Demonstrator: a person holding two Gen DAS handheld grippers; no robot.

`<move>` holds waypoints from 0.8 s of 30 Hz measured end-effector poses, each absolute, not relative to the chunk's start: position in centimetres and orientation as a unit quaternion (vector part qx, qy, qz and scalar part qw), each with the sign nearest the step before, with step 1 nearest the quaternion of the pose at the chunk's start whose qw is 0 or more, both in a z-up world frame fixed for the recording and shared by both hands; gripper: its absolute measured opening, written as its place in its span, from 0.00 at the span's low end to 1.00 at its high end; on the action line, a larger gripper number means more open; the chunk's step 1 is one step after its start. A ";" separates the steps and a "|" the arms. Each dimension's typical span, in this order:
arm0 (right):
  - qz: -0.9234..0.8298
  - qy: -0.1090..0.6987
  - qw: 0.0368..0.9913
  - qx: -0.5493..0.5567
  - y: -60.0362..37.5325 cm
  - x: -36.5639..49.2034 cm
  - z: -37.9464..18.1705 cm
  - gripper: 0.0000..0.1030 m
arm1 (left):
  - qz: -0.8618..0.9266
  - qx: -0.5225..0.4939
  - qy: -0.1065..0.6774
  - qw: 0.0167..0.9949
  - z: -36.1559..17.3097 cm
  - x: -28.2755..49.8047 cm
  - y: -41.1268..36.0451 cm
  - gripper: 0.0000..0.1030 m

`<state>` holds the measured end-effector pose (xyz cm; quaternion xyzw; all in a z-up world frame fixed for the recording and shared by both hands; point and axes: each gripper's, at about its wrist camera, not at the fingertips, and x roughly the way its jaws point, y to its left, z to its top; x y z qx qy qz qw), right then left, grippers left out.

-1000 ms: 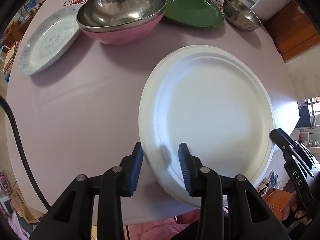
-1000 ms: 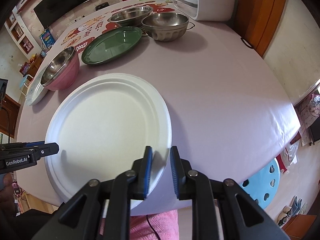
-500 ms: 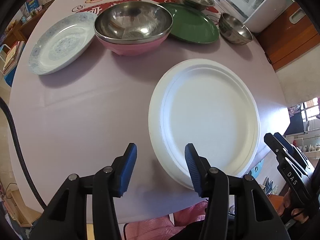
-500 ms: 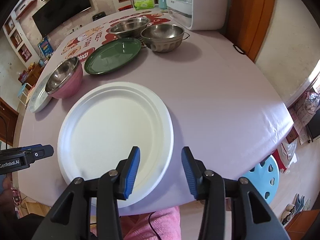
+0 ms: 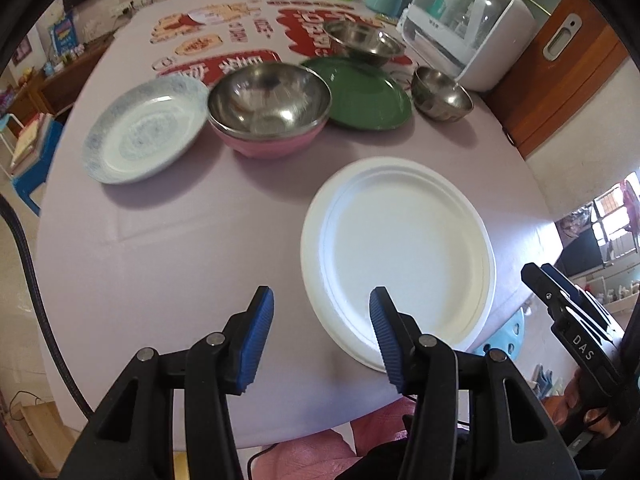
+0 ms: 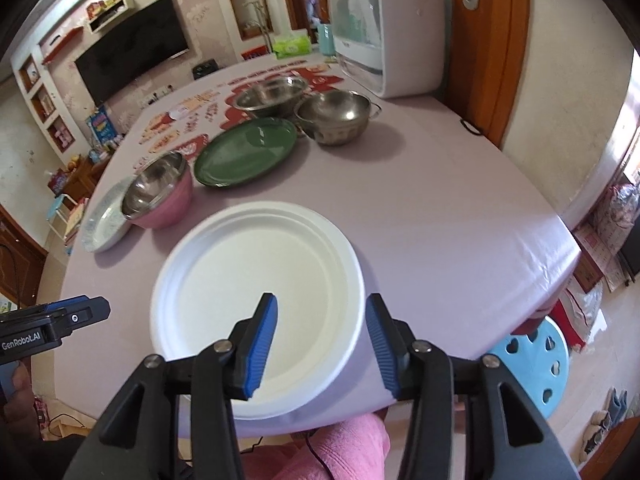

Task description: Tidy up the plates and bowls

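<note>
Both tongs hang empty: the left tongs (image 5: 322, 336) stand moderately apart, the right tongs (image 6: 322, 340) are opening. The round white paper plate (image 5: 396, 248) lies flat on the lilac-covered surface (image 5: 180, 264) just beyond them, its near rim overhanging the edge. A careless brush could probably tip it off.

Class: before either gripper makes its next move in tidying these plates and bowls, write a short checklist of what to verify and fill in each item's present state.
1. Left gripper empty, jaws open: ok.
2. Right gripper empty, jaws opening: ok.
3. White plate flat on the table: ok, though its near rim is close to the edge.
4. Pink bowl upright, with a steel bowl nested inside: ok.
5. Green plate unobstructed: cannot tell; bowls crowd it.
6. Patterned plate free to lift: ok.
</note>
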<state>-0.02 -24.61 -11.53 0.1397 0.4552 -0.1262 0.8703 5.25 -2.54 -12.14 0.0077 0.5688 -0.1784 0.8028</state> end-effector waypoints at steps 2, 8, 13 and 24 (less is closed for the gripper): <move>-0.113 0.446 0.877 0.137 -24.4 0.2 -11.1 0.49 | -0.168 0.006 0.560 0.811 -11.5 5.0 -2.3 0.47; -0.053 0.432 0.892 0.123 -23.7 1.1 -10.1 0.51 | -0.131 -0.015 0.548 0.826 -10.5 4.1 -1.4 0.47; -0.003 0.434 0.894 0.107 -23.0 1.1 -9.4 0.51 | -0.101 -0.034 0.534 0.839 -9.3 2.9 -1.0 0.53; 0.093 0.445 0.885 0.105 -21.6 2.1 -10.1 0.55 | -0.024 -0.061 0.531 0.845 -8.7 -0.2 0.6 0.58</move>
